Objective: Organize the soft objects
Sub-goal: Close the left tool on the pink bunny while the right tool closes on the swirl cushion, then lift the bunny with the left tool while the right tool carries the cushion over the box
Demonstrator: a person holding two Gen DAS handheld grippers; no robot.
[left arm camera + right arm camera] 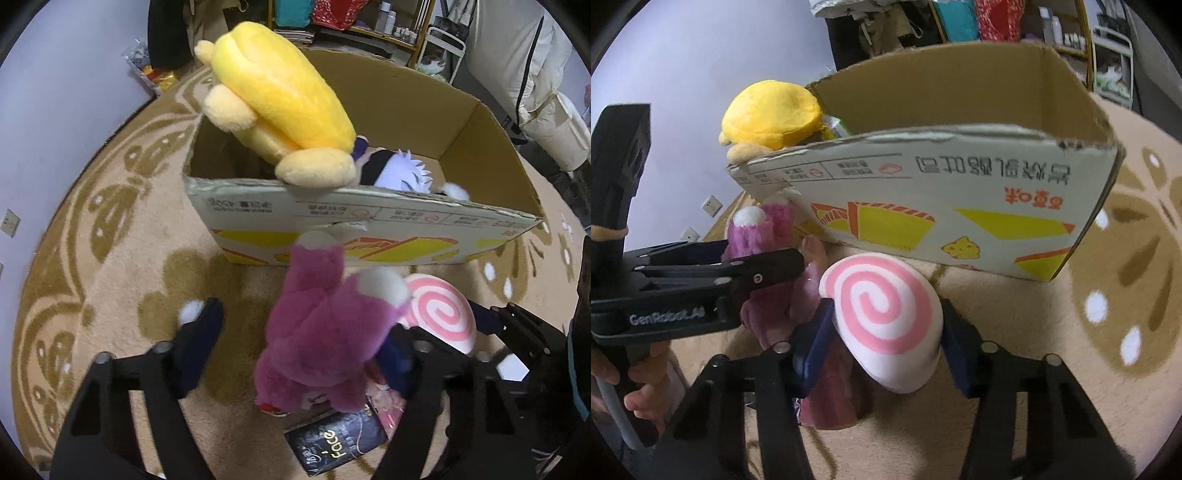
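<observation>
Right gripper [886, 332] has its fingers pinching the pink-and-white swirl plush [884, 325] from both sides, just in front of the cardboard box [960, 206] on the rug [1108, 332]. Left gripper [295, 343] sits spread wide, the purple plush bear [325, 332] lying between its fingers, one pad against it, nothing clamped. A yellow plush [280, 99] already droops over the box rim, with a white-haired doll [402, 170] inside. Looks like the lifting step: the swirl plush needs to rise above the near wall and drop in, while the left one closes on the bear.
</observation>
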